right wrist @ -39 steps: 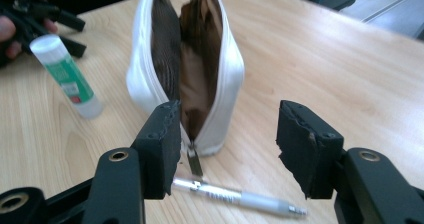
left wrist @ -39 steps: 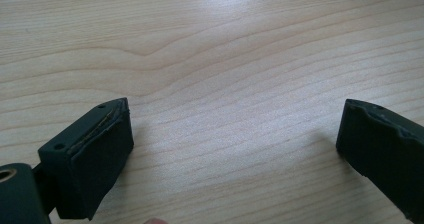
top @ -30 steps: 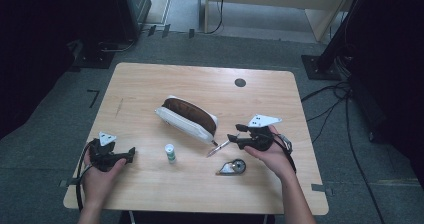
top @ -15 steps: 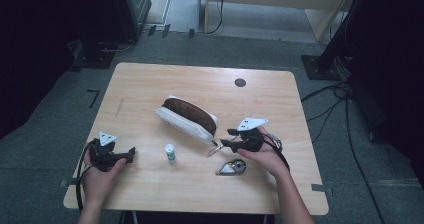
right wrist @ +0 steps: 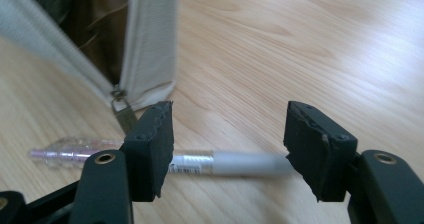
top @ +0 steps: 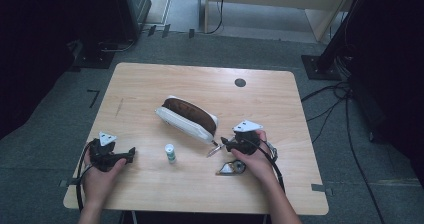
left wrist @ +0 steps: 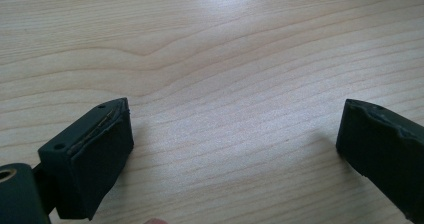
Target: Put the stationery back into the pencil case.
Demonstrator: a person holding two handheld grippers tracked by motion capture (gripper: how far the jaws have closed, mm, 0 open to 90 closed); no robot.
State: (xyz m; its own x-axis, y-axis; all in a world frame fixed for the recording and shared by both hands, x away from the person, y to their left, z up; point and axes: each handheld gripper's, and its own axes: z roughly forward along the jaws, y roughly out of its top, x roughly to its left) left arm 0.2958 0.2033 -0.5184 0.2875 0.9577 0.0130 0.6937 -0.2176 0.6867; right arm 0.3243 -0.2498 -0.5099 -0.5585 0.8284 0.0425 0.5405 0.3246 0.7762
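Looks like the pickup step for the pen (right wrist: 220, 163): the right gripper (right wrist: 227, 149) is low over it, jaws apart and just been opening wider, with the barrel lying on the table between and just beyond them, not pinched yet. The pen sits on the table (top: 150, 89) just near of the open pencil case (top: 186, 118), by its zipper end. Its long axis runs crosswise to the jaws, clear cap end toward the left in the right gripper view. Next move, I'd guess: drop a little further, then close on the barrel. The left gripper (left wrist: 235, 149) is wide open over bare wood, empty.
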